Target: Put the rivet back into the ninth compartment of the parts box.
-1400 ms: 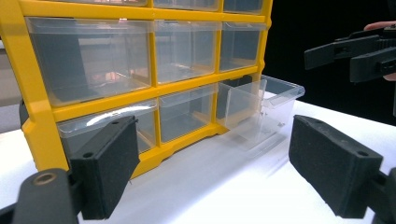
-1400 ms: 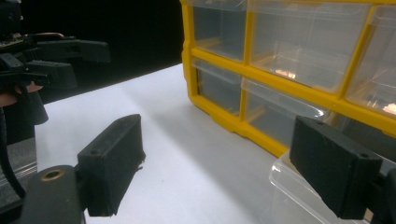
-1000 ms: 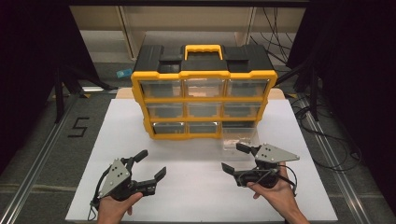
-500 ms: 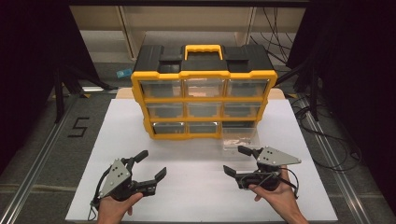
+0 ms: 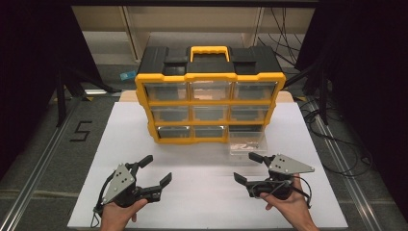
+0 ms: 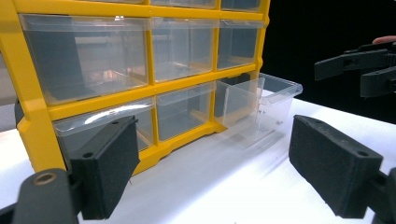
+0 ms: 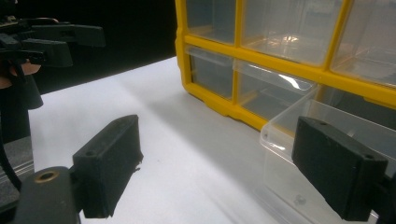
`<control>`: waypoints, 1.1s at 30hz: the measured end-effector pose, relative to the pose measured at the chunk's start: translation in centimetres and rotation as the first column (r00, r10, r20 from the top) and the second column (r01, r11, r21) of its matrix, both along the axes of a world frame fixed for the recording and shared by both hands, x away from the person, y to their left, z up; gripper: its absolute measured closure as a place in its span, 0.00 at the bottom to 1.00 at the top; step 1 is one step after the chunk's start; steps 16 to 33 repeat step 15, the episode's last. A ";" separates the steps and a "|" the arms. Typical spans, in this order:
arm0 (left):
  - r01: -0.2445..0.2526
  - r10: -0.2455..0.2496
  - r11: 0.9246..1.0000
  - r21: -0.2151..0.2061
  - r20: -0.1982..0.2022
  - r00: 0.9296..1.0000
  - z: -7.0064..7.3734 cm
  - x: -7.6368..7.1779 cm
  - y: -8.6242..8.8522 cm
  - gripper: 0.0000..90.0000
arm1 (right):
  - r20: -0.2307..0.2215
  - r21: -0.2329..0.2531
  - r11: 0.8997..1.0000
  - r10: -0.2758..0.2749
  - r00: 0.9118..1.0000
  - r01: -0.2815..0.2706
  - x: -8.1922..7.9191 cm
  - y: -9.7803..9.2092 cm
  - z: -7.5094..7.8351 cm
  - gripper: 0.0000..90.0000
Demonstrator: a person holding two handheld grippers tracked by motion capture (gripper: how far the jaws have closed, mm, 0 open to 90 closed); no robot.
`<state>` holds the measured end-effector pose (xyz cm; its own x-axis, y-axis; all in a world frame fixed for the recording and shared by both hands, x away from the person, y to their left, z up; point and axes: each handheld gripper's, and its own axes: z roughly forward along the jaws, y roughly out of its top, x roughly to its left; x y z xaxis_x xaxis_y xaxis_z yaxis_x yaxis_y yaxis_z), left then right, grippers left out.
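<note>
Your left gripper (image 5: pixel 155 169) and right gripper (image 5: pixel 249 167) are spread wide near the table's (image 5: pixel 120 125) front edge; the clear drawer (image 5: pixel 247 143) sticks out of the yellow box's (image 5: pixel 208 77) bottom right corner.

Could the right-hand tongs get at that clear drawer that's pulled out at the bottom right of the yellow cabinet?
Probably yes. The right tongs are open and sit just in front of the clear drawer, which sticks out of the yellow cabinet onto bare white table, with nothing between them.
</note>
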<state>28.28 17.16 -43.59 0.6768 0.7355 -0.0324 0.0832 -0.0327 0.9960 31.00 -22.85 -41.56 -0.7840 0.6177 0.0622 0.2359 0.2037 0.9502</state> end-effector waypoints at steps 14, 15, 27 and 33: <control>0.000 0.000 1.000 0.000 0.000 1.000 0.0 0.0 0.0 0.18 | 0.005 0.009 1.000 0.021 1.000 -0.021 0.1 0.1 -0.2 0.18; 0.001 -0.001 1.000 0.001 0.002 1.000 0.0 0.0 0.0 0.18 | 0.007 0.005 1.000 0.022 1.000 -0.022 0.1 0.1 -0.2 0.18; 0.001 -0.001 1.000 0.001 0.002 1.000 0.0 0.0 0.0 0.18 | 0.007 0.005 1.000 0.022 1.000 -0.022 0.1 0.1 -0.2 0.18; 0.001 -0.001 1.000 0.001 0.002 1.000 0.0 0.0 0.0 0.18 | 0.007 0.005 1.000 0.022 1.000 -0.022 0.1 0.1 -0.2 0.18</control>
